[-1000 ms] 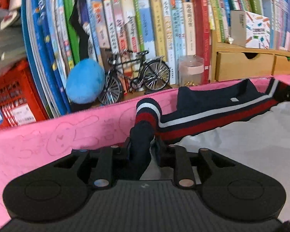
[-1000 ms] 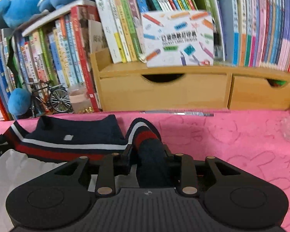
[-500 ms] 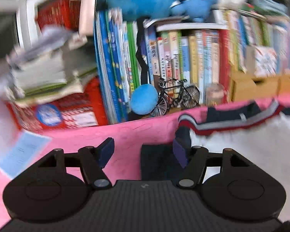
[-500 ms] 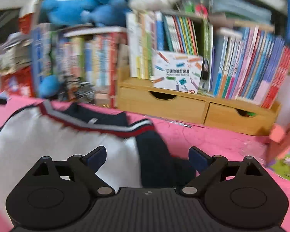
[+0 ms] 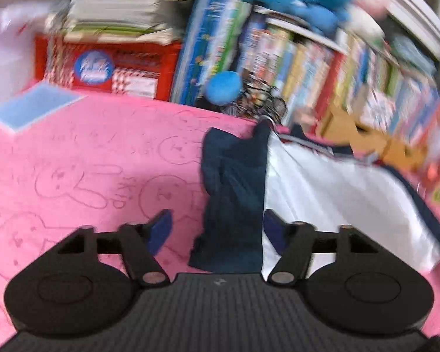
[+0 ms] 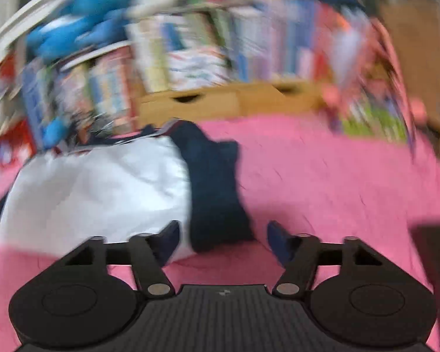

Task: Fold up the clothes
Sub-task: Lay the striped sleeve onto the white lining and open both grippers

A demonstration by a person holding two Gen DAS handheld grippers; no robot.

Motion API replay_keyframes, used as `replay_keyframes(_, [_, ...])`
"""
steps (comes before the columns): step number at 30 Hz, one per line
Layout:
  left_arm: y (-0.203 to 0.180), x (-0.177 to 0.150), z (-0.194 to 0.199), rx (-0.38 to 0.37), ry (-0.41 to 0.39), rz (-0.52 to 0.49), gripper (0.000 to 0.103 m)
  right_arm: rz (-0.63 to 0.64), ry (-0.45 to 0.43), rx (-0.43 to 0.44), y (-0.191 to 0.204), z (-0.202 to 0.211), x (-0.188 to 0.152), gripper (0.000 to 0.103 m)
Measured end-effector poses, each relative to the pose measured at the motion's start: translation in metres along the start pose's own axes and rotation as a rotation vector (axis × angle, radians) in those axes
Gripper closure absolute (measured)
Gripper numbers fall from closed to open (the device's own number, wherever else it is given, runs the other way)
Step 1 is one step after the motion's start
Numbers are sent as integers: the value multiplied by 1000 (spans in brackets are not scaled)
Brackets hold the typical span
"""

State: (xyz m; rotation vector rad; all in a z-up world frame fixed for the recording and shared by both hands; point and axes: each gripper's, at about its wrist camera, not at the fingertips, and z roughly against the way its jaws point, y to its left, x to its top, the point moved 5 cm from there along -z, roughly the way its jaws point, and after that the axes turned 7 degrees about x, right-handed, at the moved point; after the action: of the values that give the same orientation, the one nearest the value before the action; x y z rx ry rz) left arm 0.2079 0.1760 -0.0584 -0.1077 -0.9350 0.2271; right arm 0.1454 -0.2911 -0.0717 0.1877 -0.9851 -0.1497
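Grippers: your left gripper [image 5: 217, 224] and right gripper [image 6: 223, 236] are both closing, pads clear of cloth, nothing held.
Surface: pink cloth [image 5: 88, 161] with rabbit doodles; books [image 5: 293, 55], a red crate [image 5: 117, 67] and wooden drawers [image 6: 220, 102] line its far edge.
Shirt: the shirt [image 6: 96, 182] lies flat mid-surface, collar toward the far edge, a navy sleeve [image 5: 234, 182] below each gripper.
Pose: both grippers tilt down over the sleeves.
Change: a second ago each gripper pinched a sleeve cuff near the far edge; now both have let go and pulled back.

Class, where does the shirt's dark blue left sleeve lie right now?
In the left wrist view, the sleeve lies flat on the pink cloth, along the white shirt body's left edge.
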Motion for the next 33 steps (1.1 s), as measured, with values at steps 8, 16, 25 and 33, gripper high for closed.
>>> replay_keyframes(8, [-20, -12, -6, 12, -23, -139, 55, 90, 11, -23, 7, -9, -10, 34])
replay_keyframes(16, [-37, -25, -22, 196, 41, -218, 71, -68, 50, 28, -1, -26, -13, 88])
replay_keyframes(25, [-21, -32, -11, 222, 8, -241, 59, -344, 24, 84, -53, -23, -12, 89])
replay_keyframes(33, [-21, -25, 5, 265, -36, -168, 61, -246, -48, -28, -59, 0, -11, 60])
